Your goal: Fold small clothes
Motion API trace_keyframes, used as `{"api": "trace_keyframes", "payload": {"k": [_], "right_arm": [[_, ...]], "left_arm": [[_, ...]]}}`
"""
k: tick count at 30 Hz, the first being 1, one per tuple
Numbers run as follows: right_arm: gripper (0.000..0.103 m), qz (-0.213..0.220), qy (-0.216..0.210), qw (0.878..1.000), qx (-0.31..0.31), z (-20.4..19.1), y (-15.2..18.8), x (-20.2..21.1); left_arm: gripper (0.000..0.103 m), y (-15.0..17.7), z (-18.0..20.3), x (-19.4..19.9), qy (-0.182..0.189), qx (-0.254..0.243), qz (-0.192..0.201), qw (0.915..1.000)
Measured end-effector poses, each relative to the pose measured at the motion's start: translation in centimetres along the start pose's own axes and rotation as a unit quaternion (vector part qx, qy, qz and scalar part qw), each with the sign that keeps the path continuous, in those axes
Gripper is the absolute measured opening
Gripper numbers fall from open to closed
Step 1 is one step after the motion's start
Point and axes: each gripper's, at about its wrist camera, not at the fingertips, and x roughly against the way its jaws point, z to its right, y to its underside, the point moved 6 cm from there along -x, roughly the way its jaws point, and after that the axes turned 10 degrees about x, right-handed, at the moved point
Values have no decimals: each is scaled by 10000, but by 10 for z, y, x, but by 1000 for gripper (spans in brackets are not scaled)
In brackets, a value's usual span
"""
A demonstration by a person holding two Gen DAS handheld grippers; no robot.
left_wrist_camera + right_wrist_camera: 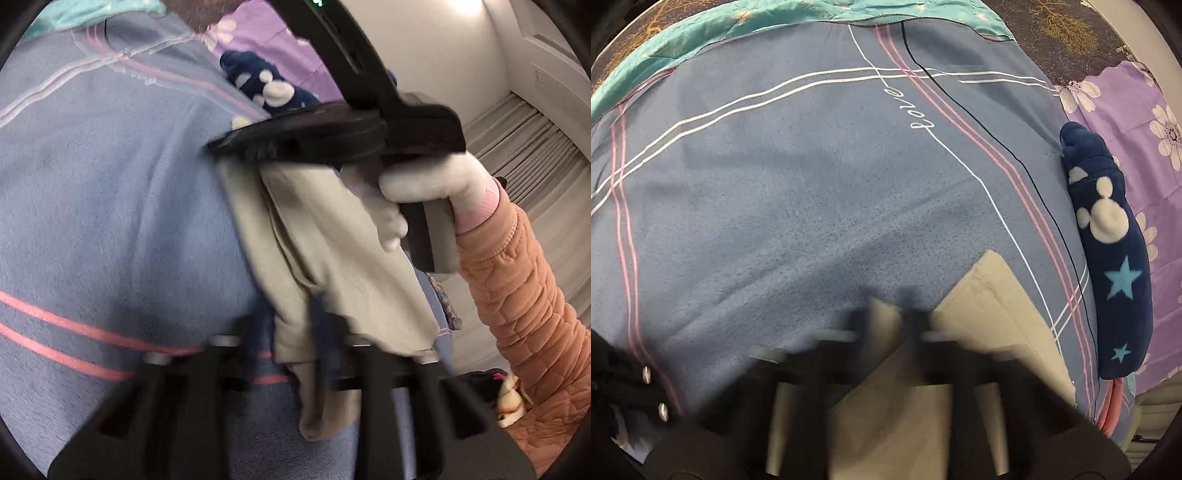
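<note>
A small beige garment [332, 251] hangs stretched between my two grippers above a blue fleece blanket [110, 206]. My left gripper [317, 332] is shut on its lower edge, blurred by motion. My right gripper, held by a white-gloved hand [436, 184], is seen in the left wrist view gripping the garment's upper end. In the right wrist view my right gripper [886, 317] is shut on a fold of the beige garment [990, 302], which spreads under and right of the fingers.
A navy fleece item with white mouse heads and blue stars [1108, 240] lies at the blanket's right edge, on a purple flowered sheet [1152, 147]. A teal cloth [701, 33] lies at the far side. Another dark item [491, 384] lies near the orange sleeve.
</note>
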Motion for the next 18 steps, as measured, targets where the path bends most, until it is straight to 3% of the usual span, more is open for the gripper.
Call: {"api": "trace_keyframes", "payload": {"k": [4, 7, 10, 15, 18], "right_arm": [[1, 551, -78, 9971, -517, 16, -8, 22], [0, 742, 224, 9945, -705, 36, -12, 25], [0, 817, -311, 9922, -887, 38, -8, 18], [0, 1036, -501, 9904, -761, 25, 13, 41], [2, 1168, -609, 9892, -649, 12, 38, 60]], "left_arm": [[7, 6, 8, 8, -120, -94, 175, 9997], [7, 14, 5, 12, -196, 24, 206, 9996], [7, 20, 0, 20, -142, 219, 244, 9994], [7, 28, -6, 25, 101, 415, 43, 9991], [13, 30, -5, 21, 350, 518, -181, 9979]]}}
